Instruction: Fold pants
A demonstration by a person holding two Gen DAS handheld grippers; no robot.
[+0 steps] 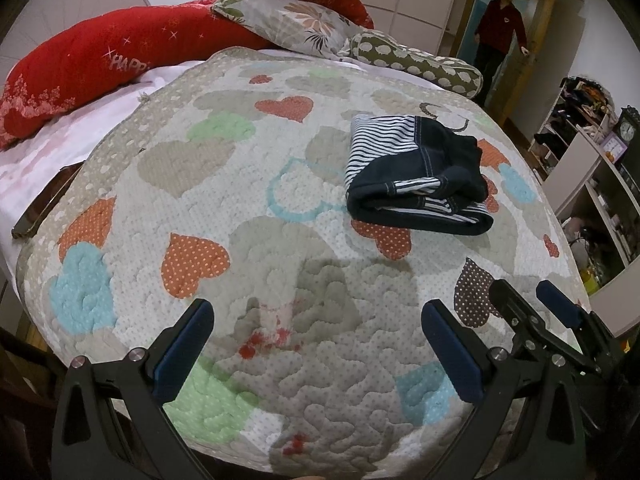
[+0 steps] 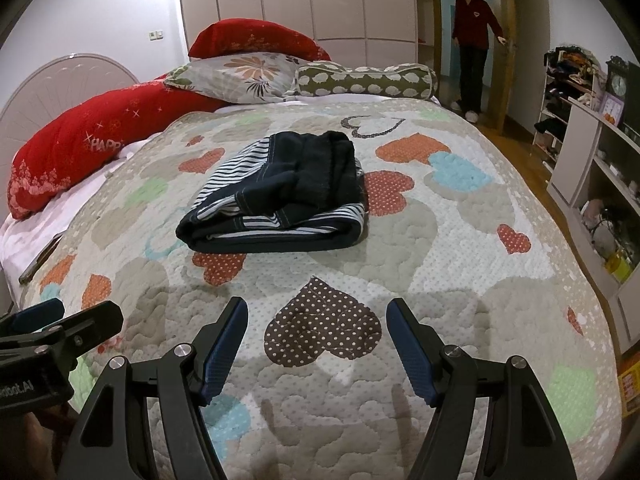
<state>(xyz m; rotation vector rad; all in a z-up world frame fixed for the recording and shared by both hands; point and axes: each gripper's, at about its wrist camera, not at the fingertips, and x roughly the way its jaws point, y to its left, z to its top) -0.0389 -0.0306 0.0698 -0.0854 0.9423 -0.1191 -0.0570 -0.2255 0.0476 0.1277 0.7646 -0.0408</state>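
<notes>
The pants (image 2: 276, 196) are lying folded in a bundle mid-bed (image 2: 460, 240), well apart from both grippers. The left gripper (image 1: 316, 344) and right gripper (image 2: 316, 344) are hovering with jaws spread, holding nothing. The loose top layer looks like it could be slipping open if nudged.

My home bedroom: bed (image 2: 460, 240) under heart-print quilt, red pillows (image 2: 80, 148) at headboard (image 2: 44, 92), wardrobe (image 2: 296, 0) behind, cluttered shelves (image 2: 592, 168), someone in doorway (image 2: 474, 40).
</notes>
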